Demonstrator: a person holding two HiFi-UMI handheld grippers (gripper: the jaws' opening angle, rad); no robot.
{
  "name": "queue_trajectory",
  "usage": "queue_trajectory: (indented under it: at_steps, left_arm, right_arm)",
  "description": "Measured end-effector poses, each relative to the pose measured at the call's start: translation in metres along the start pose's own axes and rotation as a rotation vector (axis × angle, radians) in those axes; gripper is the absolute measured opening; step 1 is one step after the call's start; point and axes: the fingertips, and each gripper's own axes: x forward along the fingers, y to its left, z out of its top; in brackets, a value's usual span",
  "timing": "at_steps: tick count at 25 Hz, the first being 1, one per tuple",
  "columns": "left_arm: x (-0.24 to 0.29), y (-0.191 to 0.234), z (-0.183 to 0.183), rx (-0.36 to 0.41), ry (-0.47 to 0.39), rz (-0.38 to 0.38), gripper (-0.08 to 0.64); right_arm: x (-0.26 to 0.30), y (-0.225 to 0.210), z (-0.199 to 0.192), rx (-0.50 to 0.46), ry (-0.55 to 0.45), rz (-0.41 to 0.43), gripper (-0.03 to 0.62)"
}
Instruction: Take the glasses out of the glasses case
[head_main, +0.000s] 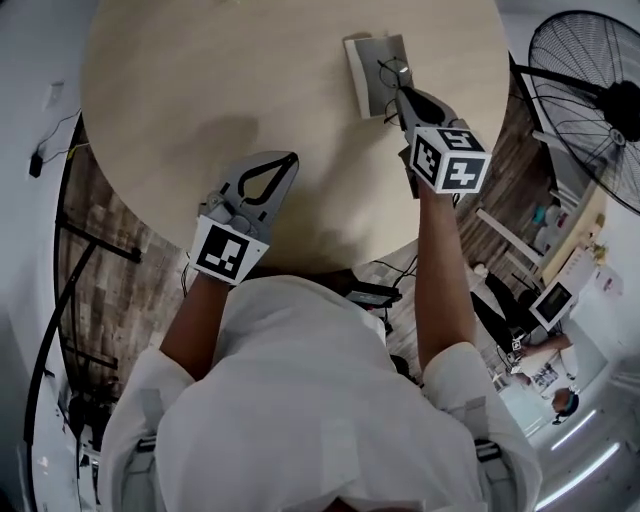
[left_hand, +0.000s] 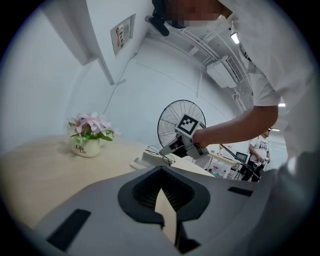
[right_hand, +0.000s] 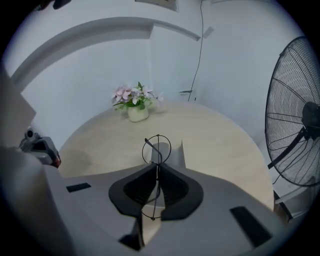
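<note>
My right fingers (right_hand: 172, 187) are clamped on the glasses (right_hand: 157, 148), right at the glasses case (head_main: 366, 75) on the far right of the worktop (head_main: 200, 80). My left fingers (left_hand: 137, 192) are closed together on nothing, near left.

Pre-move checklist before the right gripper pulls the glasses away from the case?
1. Right gripper shut on thin black wire-frame glasses: ok.
2. Glasses clear of open grey glasses case: cannot tell.
3. Left gripper steadying case: not ok; shut, empty, well apart from it.
4. White flower pot away from case: ok.
5. Case lying on round pale wooden table: ok.
</note>
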Motion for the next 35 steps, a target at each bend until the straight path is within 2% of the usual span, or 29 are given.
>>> queue_trajectory:
  at_steps: [5,12,15,21,29,35]
  left_arm:
    - [0.005,-0.002,-0.018,-0.043,0.040,-0.024,0.012]
    - [0.005,0.010,-0.026,-0.074,0.063,-0.013,0.012]
    - [0.007,0.008,-0.026,-0.072,0.063,-0.016,0.012]
    - [0.010,0.004,-0.033,-0.108,0.075,-0.027,0.012]
    - [0.008,0.005,-0.035,-0.107,0.064,-0.026,0.012]
    - [0.006,0.003,-0.036,-0.103,0.062,-0.027,0.012]
  right_arm:
    - [0.025,-0.006,-0.006,0.036,0.062,-0.017,0.034]
    - [0.048,-0.005,-0.007,0.002,0.126,-0.053,0.034]
    - [0.056,-0.007,-0.016,-0.013,0.180,-0.069,0.035]
    - [0.065,-0.011,-0.025,-0.061,0.223,-0.106,0.034]
    - [0.076,0.006,-0.032,-0.120,0.262,-0.062,0.035]
    - [0.079,0.006,-0.032,-0.088,0.251,-0.049,0.035]
